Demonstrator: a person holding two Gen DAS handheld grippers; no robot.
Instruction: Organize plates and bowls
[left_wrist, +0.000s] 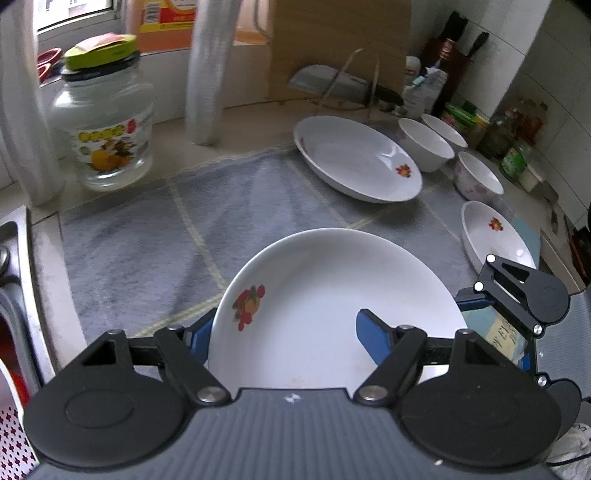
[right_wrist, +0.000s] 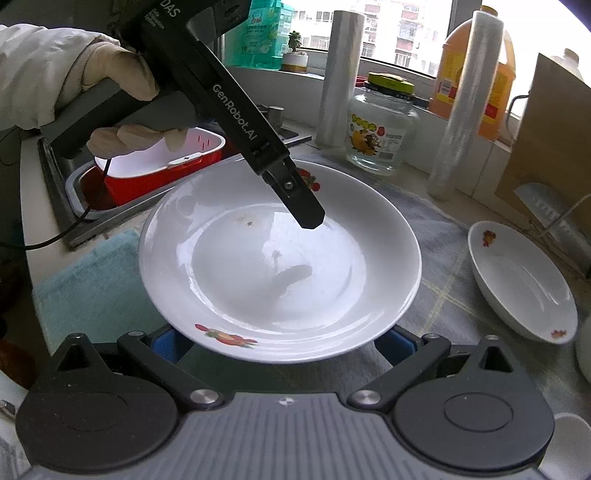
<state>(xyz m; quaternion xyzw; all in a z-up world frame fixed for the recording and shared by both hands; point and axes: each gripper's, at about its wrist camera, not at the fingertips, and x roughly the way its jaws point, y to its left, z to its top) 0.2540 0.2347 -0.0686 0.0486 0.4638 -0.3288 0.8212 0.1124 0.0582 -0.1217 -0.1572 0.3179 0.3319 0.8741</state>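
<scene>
One plate (left_wrist: 325, 295) is clamped by its rim in the left gripper (left_wrist: 284, 336), with the right gripper's (right_wrist: 284, 343) jaws also astride its near edge, grip unclear. Ahead lie two more plates (left_wrist: 354, 158) and three bowls (left_wrist: 424, 144), unstacked, so most sorting remains. Grey mat (left_wrist: 140, 236) underneath, kitchen counter (left_wrist: 166, 129), sink (right_wrist: 55, 192) left.

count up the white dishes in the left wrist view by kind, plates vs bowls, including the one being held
white shallow plates with a red flower print: 3
small white round bowls: 3
total: 6
</scene>
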